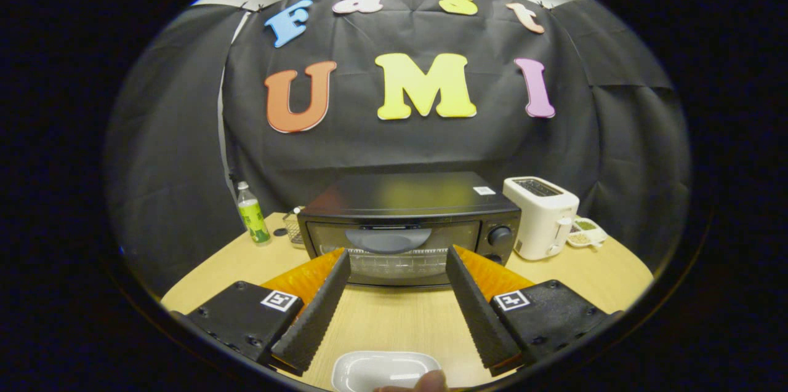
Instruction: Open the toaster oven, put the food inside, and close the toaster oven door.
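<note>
On the table [554, 269], going from the left, a bottle [252, 215] with a green label stands near the booth wall, and just right of it a small wire basket [294, 229] is tucked against the oven's left side. The oven [406, 229] sits in the middle, beyond the fingertips, its glass door up and shut, the handle [388, 238] across the top of the door and two knobs [500, 235] on its right. To its right stands a white toaster [542, 216], and beyond that a small dish [588, 233] with something greenish in it. The gripper [398, 263] hovers over the table facing the door, its fingers spread wide with nothing between them. Close under the gripper, between the finger bases, lies a white dish [385, 370], and something skin-coloured, perhaps a fingertip [431, 383], touches its near rim; the dish looks empty, though only part of it can be seen, and no food can be made out here or through the glass. A shut door with the fingers released fits either the moment ahead of opening or the one after closing with the food inside. If opening is the step in hand, the fingers would need to reach the handle and draw it down and outward.
</note>
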